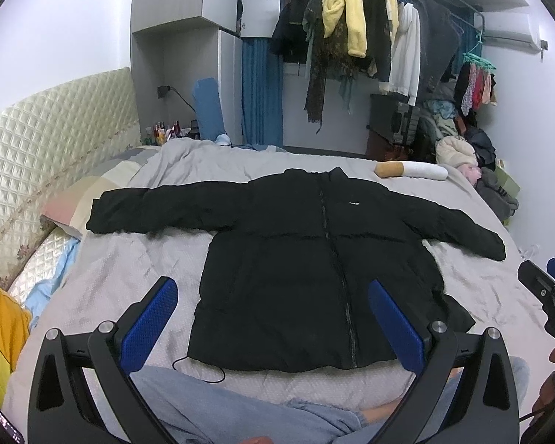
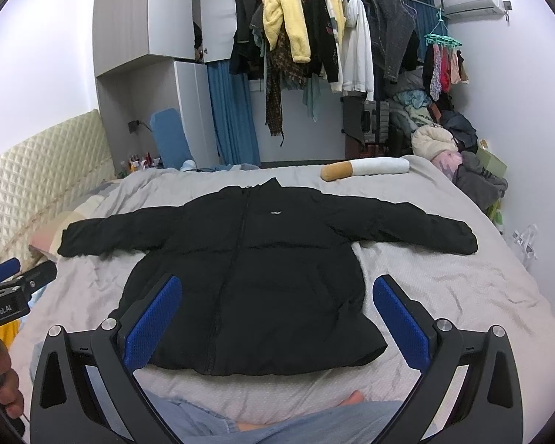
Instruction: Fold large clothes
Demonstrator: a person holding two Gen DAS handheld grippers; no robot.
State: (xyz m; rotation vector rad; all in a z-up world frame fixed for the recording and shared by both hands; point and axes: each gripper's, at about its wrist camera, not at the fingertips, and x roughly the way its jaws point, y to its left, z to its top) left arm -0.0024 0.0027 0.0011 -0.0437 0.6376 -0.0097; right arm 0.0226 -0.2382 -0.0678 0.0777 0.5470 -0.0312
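Spread wide and empty, the left hand-held gripper [image 1: 273, 318] and right hand-held gripper [image 2: 277, 318] are held just short of the black puffer jacket [image 2: 248, 281], laid flat ahead on the bed [image 2: 462, 296]; bulky, soft and probably slippery, it is best pinched at a cuff or hem.

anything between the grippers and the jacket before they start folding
Nothing visible. The jacket lies spread flat on the bed, sleeves out, with nothing on it. Left gripper and right gripper are open, above its hem.
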